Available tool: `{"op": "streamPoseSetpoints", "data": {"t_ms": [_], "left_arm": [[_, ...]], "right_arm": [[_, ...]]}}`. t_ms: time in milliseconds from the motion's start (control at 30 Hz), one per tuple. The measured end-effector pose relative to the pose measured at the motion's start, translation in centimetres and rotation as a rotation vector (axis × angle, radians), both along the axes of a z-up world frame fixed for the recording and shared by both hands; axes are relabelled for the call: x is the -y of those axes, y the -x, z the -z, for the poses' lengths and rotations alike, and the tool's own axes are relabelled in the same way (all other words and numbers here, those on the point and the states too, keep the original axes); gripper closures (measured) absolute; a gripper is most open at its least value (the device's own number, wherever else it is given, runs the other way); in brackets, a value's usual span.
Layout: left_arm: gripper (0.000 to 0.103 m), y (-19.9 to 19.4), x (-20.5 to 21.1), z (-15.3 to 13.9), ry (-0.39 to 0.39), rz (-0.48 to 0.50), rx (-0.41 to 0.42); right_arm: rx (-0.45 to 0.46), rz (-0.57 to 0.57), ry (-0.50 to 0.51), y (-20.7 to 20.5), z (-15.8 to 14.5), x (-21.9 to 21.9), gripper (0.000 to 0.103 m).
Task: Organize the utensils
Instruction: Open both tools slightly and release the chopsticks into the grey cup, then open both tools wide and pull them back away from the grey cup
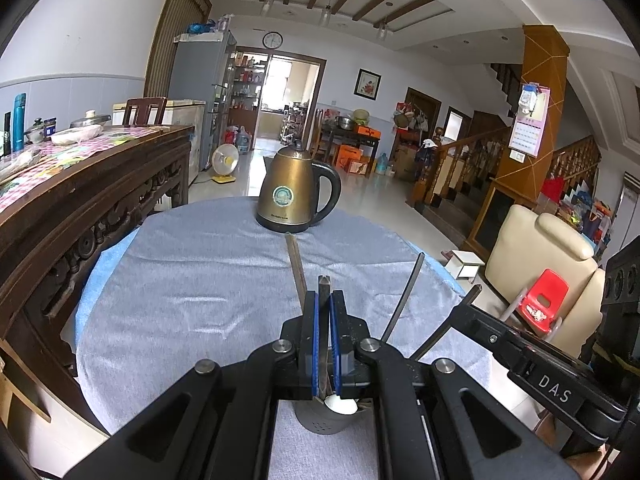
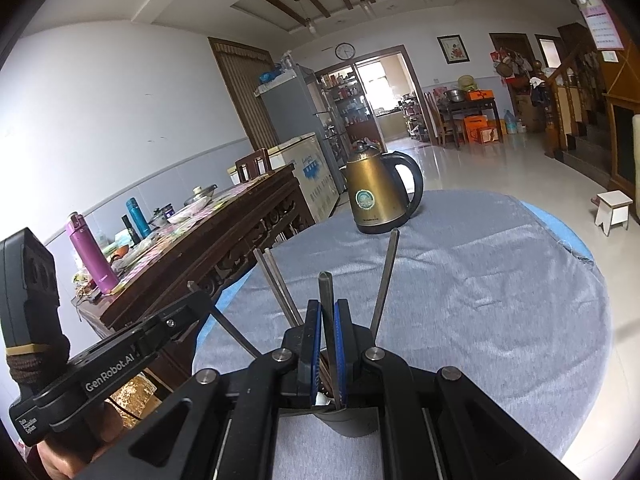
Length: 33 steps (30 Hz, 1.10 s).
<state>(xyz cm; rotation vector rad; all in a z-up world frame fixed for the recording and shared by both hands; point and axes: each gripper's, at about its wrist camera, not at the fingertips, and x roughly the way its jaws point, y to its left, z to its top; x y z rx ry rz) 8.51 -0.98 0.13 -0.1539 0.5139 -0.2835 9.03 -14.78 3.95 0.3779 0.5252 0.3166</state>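
My left gripper [image 1: 324, 300] is shut on a dark chopstick [image 1: 323, 285] whose top pokes out between the blue pads. Below it stands a grey perforated utensil holder [image 1: 324, 420] with a white spoon [image 1: 340, 403] and more chopsticks [image 1: 404, 300] leaning out. My right gripper [image 2: 327, 308] is shut on a grey chopstick [image 2: 327, 292] over the same holder [image 2: 352, 420]. Other chopsticks [image 2: 280, 284] fan out of it. The right gripper's body [image 1: 540, 372] shows at the right of the left wrist view; the left gripper's body [image 2: 120, 360] shows at the left of the right wrist view.
A bronze electric kettle [image 1: 294, 192] stands at the far side of the round table with the grey cloth [image 1: 192, 280]. A carved wooden sideboard [image 1: 80, 208] with bottles and dishes runs along the left. A cream armchair [image 1: 536, 256] and red stool [image 1: 544, 300] stand right.
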Motion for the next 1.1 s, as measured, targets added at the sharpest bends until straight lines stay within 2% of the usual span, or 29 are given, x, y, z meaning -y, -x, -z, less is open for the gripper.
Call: {"op": "streamPoseSetpoints", "data": {"t_ms": [600,1100], "left_arm": [[0.098,-0.04,-0.21,-0.02,0.005,-0.001,-0.001],[0.098,-0.4,-0.49,0.93,0.008,-0.008,-0.045]], "right_arm": [[-0.005,0.003,-0.007,0.25,0.21,-0.08,0.095],[-0.007,0.004,-0.011,0.46,0.52,-0.49,0.095]]}}
